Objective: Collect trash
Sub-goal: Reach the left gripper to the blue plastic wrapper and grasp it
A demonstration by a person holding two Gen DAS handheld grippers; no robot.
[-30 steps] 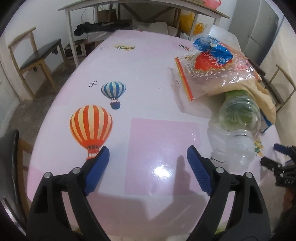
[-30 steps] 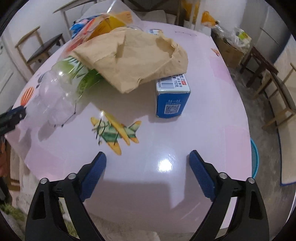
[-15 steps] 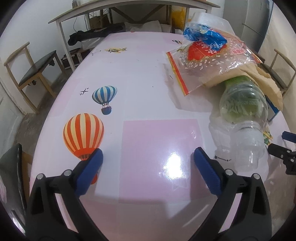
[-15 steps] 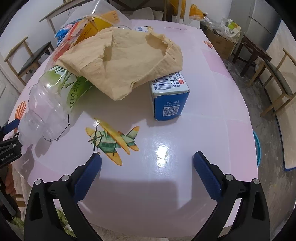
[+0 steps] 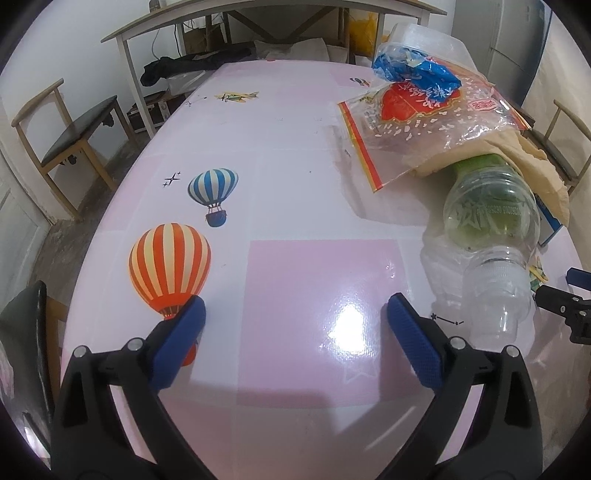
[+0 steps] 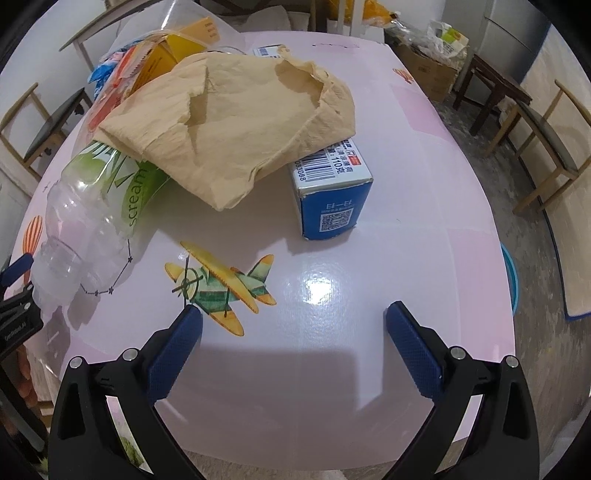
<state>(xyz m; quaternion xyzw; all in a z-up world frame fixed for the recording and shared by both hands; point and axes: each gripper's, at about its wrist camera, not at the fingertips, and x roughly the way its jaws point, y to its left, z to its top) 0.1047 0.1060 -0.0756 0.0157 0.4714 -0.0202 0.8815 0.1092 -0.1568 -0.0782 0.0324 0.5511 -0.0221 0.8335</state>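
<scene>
A pile of trash lies on the pink table [image 5: 295, 166]. An empty clear plastic bottle [image 5: 487, 236] with a green label lies on its side, neck toward me; it also shows in the right wrist view [image 6: 92, 218]. A crumpled tan paper bag [image 6: 236, 125] covers its far end. A blue and white carton [image 6: 332, 192] lies beside the bag. A clear plastic bag with red and blue print [image 5: 417, 110] lies behind. My left gripper [image 5: 295, 321] is open and empty, left of the bottle. My right gripper [image 6: 295, 328] is open and empty, in front of the carton.
Wooden chairs stand left [image 5: 70, 136] and right [image 6: 539, 147] of the table. A white trestle table [image 5: 258, 22] stands behind. A blue basin rim [image 6: 511, 280] shows on the floor at the right. A cardboard box [image 6: 428, 62] sits on the floor behind.
Both grippers have moved slightly back and up, so the bottle and the carton sit a little farther away. Both jaws stay open.
</scene>
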